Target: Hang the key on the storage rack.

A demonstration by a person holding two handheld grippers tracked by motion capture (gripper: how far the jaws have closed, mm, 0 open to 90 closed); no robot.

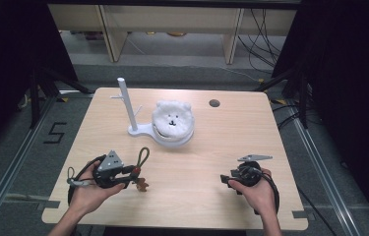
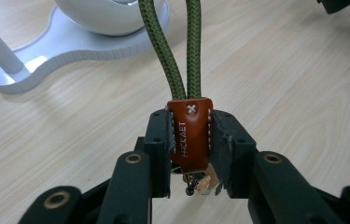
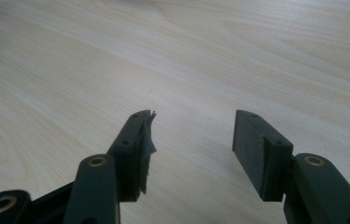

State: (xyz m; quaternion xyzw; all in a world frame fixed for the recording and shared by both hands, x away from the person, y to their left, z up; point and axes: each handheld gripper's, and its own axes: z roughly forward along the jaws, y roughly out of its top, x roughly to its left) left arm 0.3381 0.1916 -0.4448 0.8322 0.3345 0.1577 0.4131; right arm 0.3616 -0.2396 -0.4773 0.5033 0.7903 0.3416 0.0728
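Item 1. Keychain: a loop of olive-green braided cord [image 2: 176, 51] gathered into a tan stitched leather tab [image 2: 191, 137] stamped with lettering, with a small brown charm [image 1: 143, 186] hanging below. Location: front left of the table, lifted off the surface, loop pointing toward the stand.

Item 2. Left gripper [image 2: 191, 149], black, two-jawed, hand-held. Jaws narrow, pinched on either side of the leather tab; the cord rises out between them.

Item 3. Right gripper [image 3: 193, 140], black, hand-held, seen at front right in the high view [image 1: 227, 180]. Jaws spread wide, nothing between them, bare wood beneath; well apart from the keychain.

Item 4. White plastic peg stand [image 1: 128, 105]: upright post with short side pegs on a flat, curved base [image 2: 65, 46]. Location: centre-left rear of the table.

Item 5. White fluffy bear-face plush [image 1: 172, 117] seated in a round white bowl [image 1: 174, 139] on the stand's base, just beside the post.

Item 6. Light wood-grain table [image 1: 197, 187].

Status, as judged: the work appears to be hanging the keychain on the stand. Done: keychain picked up, firmly held by its tab, loop free and open. Left: carrying it to the post, threading the loop over a peg, releasing. The loop is not yet near any peg; early-to-middle stage.
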